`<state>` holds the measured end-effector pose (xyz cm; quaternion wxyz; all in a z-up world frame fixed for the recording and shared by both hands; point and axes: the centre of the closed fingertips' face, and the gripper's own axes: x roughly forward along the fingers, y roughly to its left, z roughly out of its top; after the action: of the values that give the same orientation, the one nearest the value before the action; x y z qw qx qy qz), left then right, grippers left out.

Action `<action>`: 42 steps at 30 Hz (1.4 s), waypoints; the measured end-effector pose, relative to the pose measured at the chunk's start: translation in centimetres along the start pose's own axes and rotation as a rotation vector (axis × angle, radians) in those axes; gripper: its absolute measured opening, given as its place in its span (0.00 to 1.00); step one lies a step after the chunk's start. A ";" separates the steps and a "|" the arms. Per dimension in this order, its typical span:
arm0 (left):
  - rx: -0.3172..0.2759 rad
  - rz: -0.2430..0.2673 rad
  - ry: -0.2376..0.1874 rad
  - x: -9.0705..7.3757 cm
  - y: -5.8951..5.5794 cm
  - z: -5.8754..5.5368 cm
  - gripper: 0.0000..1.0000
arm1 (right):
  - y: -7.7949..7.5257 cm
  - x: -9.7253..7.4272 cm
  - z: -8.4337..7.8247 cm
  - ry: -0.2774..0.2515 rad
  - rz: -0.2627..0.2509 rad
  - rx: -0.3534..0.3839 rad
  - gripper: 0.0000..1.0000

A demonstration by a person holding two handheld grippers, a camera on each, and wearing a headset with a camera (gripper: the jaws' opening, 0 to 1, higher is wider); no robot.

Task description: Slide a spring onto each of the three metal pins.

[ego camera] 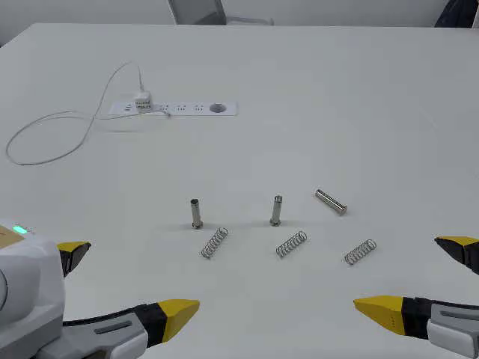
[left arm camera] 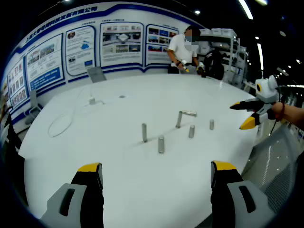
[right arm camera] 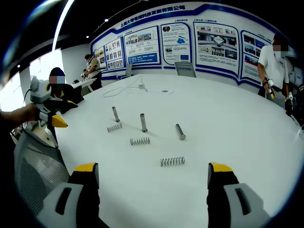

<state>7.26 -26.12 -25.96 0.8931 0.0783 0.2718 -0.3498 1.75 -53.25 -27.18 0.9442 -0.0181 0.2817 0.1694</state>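
Two metal pins stand upright on the white table, a left one [ego camera: 196, 213] [right arm camera: 115, 114] and a middle one [ego camera: 276, 211] [right arm camera: 143, 122]. A third pin [ego camera: 330, 202] [right arm camera: 180, 131] lies on its side to the right. Just in front of them lie three springs: left [ego camera: 215, 242], middle [ego camera: 291, 244] and right [ego camera: 360, 252] [right arm camera: 172, 161]. My left gripper [ego camera: 127, 278] [left arm camera: 156, 168] hovers open at the near left, well short of the left spring. At the near right my right gripper [ego camera: 418, 273] [right arm camera: 152, 168] is open too, with nothing between its fingers.
A white power strip [ego camera: 176, 108] with a plug and a looping white cable [ego camera: 52, 134] lies at the far left of the table. A chair [ego camera: 196, 11] stands behind the far edge. People stand in the background of both gripper views.
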 end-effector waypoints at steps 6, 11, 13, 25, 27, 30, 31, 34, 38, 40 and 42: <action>-0.003 0.000 0.003 0.0 0.0 0.0 0.95 | 0.0 -0.1 -0.1 0.001 0.000 0.005 0.96; -0.001 0.002 0.009 -0.1 0.0 -0.2 0.94 | 0.0 -0.2 -0.3 0.007 0.000 0.007 0.96; -0.001 0.001 0.008 -0.1 0.0 -0.2 0.94 | 0.0 -0.1 -0.3 0.006 -0.001 0.010 0.96; -0.003 0.004 0.009 -0.2 0.1 -0.1 0.95 | 0.1 -0.2 -0.3 0.005 0.004 0.014 0.94; -0.002 0.005 0.008 -0.2 0.1 -0.1 0.95 | 0.1 -0.2 -0.3 0.007 0.004 0.014 0.94; -0.001 0.004 0.004 -0.2 0.1 0.0 0.96 | 0.0 -0.3 -0.3 0.007 0.003 0.016 0.93; -0.001 0.004 0.004 -0.2 0.1 0.0 0.96 | 0.0 -0.3 -0.3 0.009 0.004 0.017 0.93; 0.001 -0.002 0.009 -0.2 -0.1 0.0 0.96 | 0.0 -0.3 -0.3 0.011 0.005 0.017 0.93; 0.006 -0.003 0.008 -0.1 -0.1 0.1 0.96 | -0.1 -0.4 -0.2 0.009 0.005 0.018 0.90; 0.008 -0.005 0.005 -0.1 -0.2 0.3 0.95 | -0.1 -0.4 -0.2 0.010 0.006 0.016 0.89; 0.010 -0.005 0.010 -0.1 -0.2 0.2 0.95 | -0.2 -0.4 -0.2 0.010 0.006 0.016 0.85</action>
<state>7.17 -26.24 -25.73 0.8905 0.0838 0.2746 -0.3530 1.38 -53.56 -27.09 0.9424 -0.0107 0.2879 0.1700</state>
